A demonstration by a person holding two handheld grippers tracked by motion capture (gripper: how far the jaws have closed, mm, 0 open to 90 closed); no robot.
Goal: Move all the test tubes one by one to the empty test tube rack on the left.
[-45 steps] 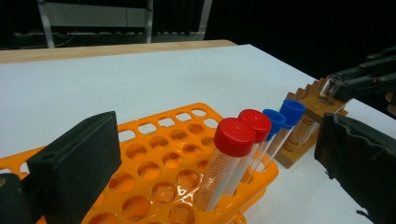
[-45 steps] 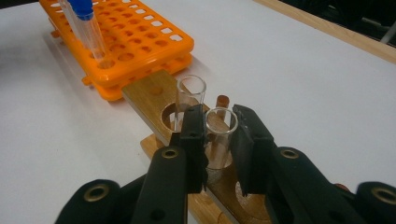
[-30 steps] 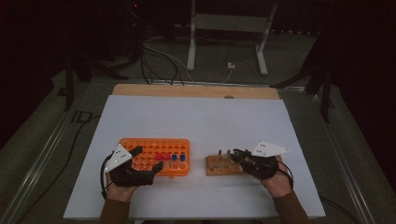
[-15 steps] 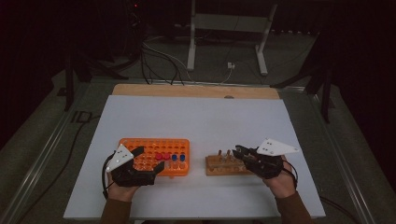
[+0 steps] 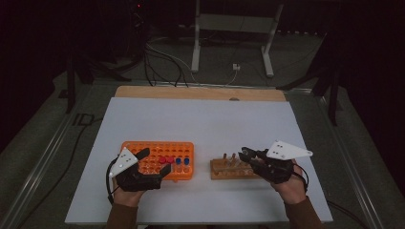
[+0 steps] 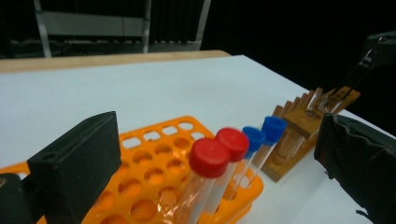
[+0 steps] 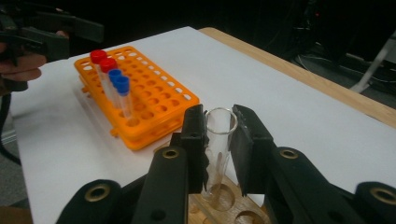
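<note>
White desk (image 5: 205, 124), wooden strip along its far edge. Orange tube rack (image 5: 160, 159) sits near the front edge, left of centre; wooden rack (image 5: 229, 169) just right of it, also near the front edge, small gap btwn the two.

Orange rack: 2 red-capped tubes (image 6: 212, 161) and 2 blue-capped tubes (image 6: 266, 130) stand upright in a row along its right-hand part; other holes look empty. In the high view the red caps are left of the blue ones.

Left gripper (image 5: 152, 161) held in the person's left hand (image 5: 125, 194) at the front-left corner of the orange rack, jaws spread wide apart w/ nothing btwn the pads; one jaw over the rack's front-left holes, the other near the rack's front edge by the red caps. In the left gripper view the capped tubes stand btwn the two jaws but clear of both.

Right gripper (image 7: 219, 140) held in the person's right hand (image 5: 290, 188) at the right end of the wooden rack. Jaws clamped on a clear uncapped glass tube (image 7: 217, 144), one pad each side, near the rim. Tube upright, its bottom at a hole of the wooden rack; can't tell if it's seated or just above. A couple more tubes/pegs stand in the wooden rack's left part in the high view, too small to tell which.
</note>
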